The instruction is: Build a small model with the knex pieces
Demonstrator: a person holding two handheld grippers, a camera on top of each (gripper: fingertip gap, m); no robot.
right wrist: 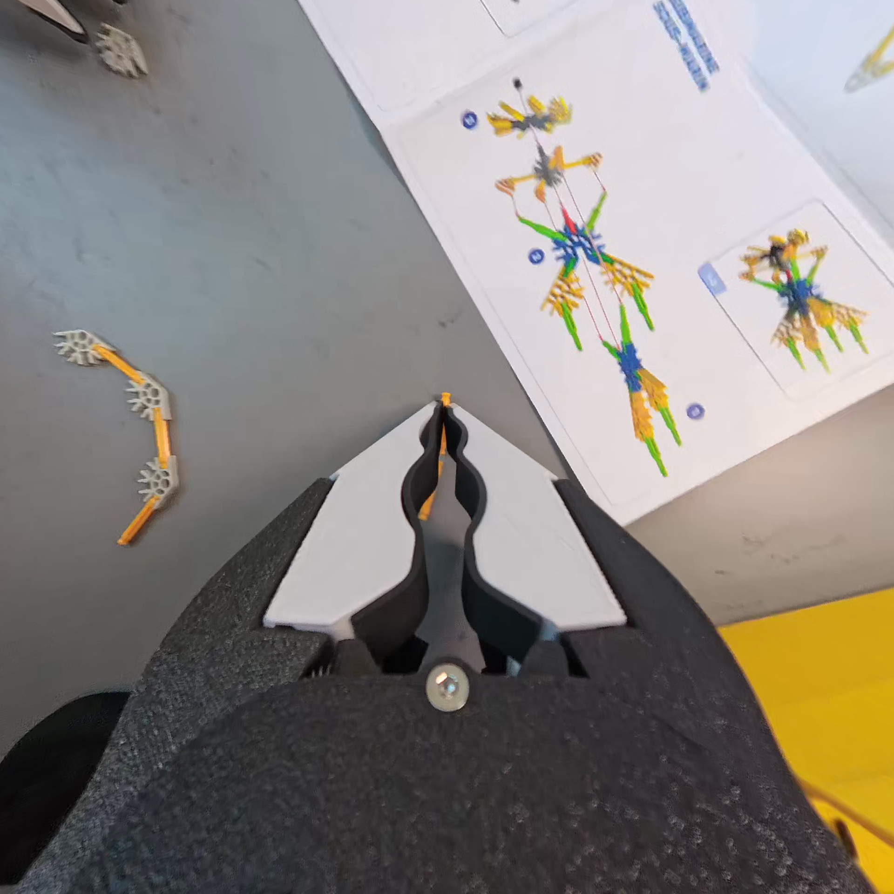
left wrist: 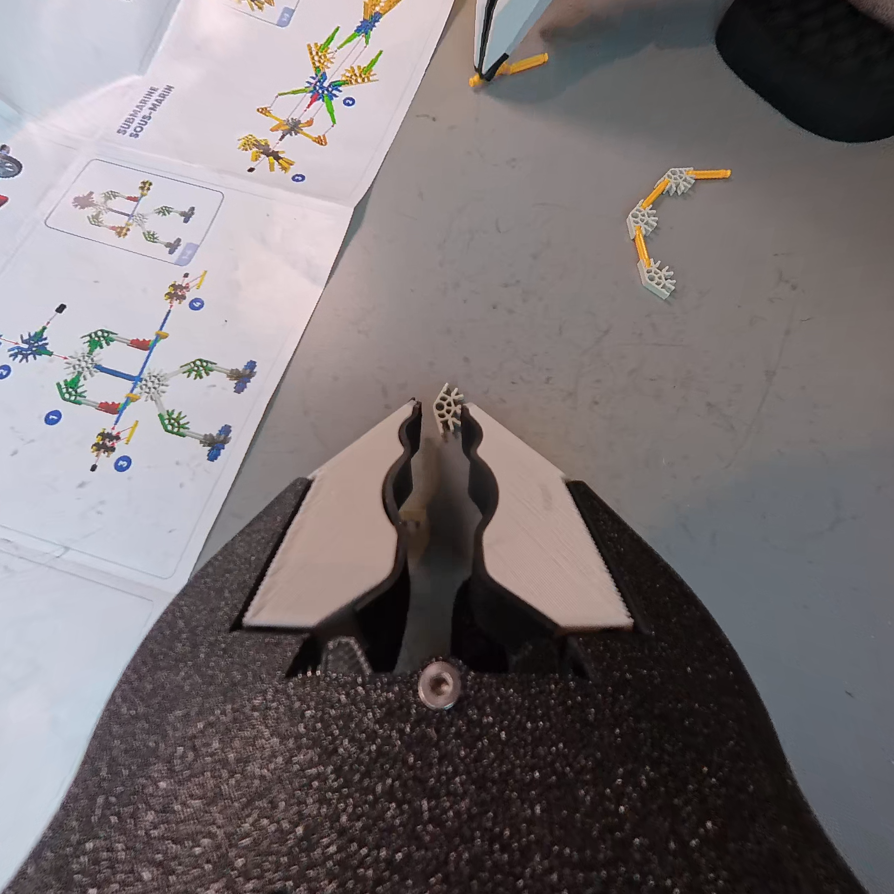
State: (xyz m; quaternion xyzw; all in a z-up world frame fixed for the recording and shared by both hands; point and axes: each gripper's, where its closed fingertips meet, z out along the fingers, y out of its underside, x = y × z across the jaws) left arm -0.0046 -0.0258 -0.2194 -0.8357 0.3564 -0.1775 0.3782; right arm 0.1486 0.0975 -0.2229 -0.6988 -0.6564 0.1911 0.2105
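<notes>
The left gripper (left wrist: 439,411) had its two white fingers a little apart at the tips, and a small grey snowflake-shaped connector (left wrist: 448,410) stood on edge in the gap, lying against the inner face of the right-hand finger; whether the left-hand finger also touched it could not be told, so it is unclear if the piece was truly pinched. Ahead and to the right of these tips, well apart, a curved chain of three grey connectors joined by yellow rods (left wrist: 662,227) lay flat on the grey table (left wrist: 532,300). Off to the left of the fingers spread a white instruction sheet (left wrist: 159,300) printed with coloured building diagrams. Far ahead, the other gripper's finger tips showed at the top edge with a yellow rod (left wrist: 513,67) between them.

The right gripper (right wrist: 445,405) was closed down on a thin yellow rod (right wrist: 443,438), which ran lengthwise between the black pads with its end poking out just past the tips. To the left of these fingers, well apart, lay the same chain of connectors and rods (right wrist: 145,425). To the right and ahead spread the instruction sheet (right wrist: 725,159). Behind and to the right was a yellow surface (right wrist: 822,701)
</notes>
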